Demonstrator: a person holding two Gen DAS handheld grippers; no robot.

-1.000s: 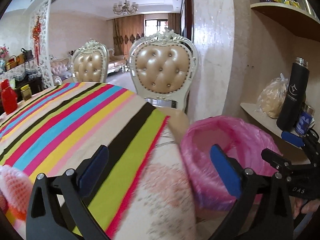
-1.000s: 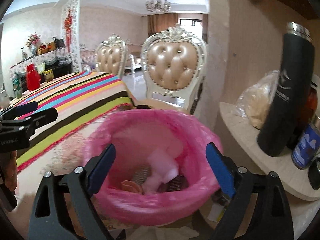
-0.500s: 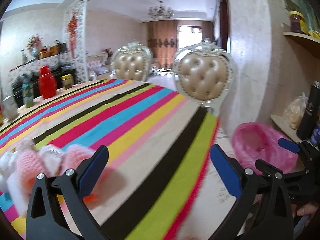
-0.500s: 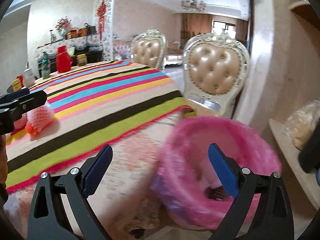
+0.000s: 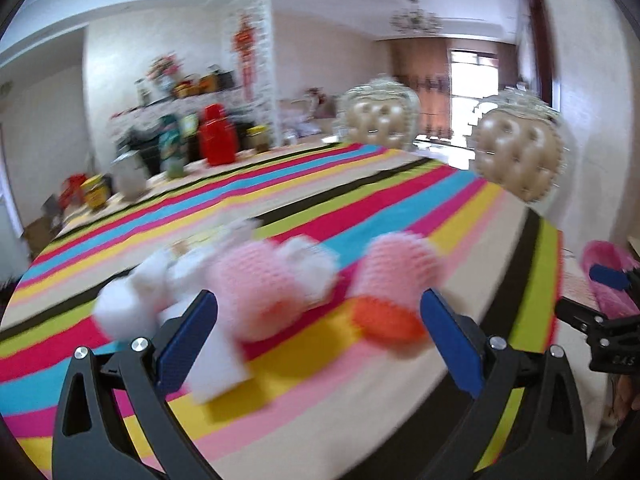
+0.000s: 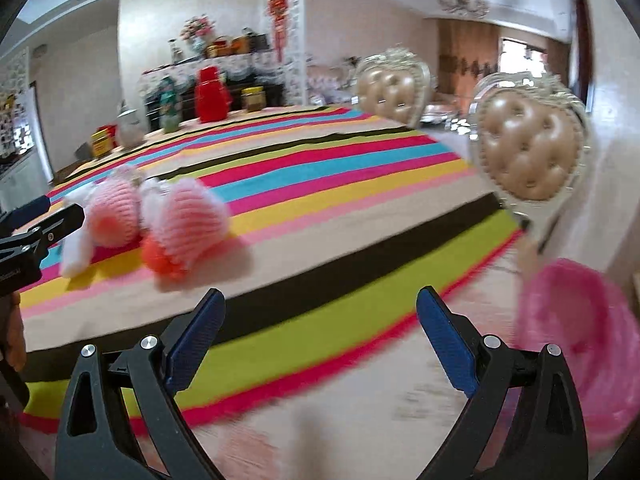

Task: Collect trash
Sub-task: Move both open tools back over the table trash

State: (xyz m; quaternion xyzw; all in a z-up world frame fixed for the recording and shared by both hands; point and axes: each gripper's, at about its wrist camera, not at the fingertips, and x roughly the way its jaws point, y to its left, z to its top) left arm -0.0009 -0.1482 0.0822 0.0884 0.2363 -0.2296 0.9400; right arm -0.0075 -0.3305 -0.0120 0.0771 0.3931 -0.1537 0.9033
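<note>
Near the table's edge (image 6: 360, 344), both tongs (image 5: 318, 334) (image 6: 320, 334) gape empty, foam trash (image 5: 256, 292) ahead.

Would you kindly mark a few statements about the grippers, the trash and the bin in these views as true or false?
1. Both grippers are open and hold nothing. True: the left gripper and the right gripper each show spread jaws with nothing between them.
2. The foam fruit nets lie on the striped tablecloth. True.
3. The pink-lined bin stands in the middle of the table. False: it sits off the table's edge, at the right.
4. The left gripper is shut on a white foam piece. False: the piece lies on the cloth ahead of the open jaws.
5. A red container stands at the table's far side. True.
</note>
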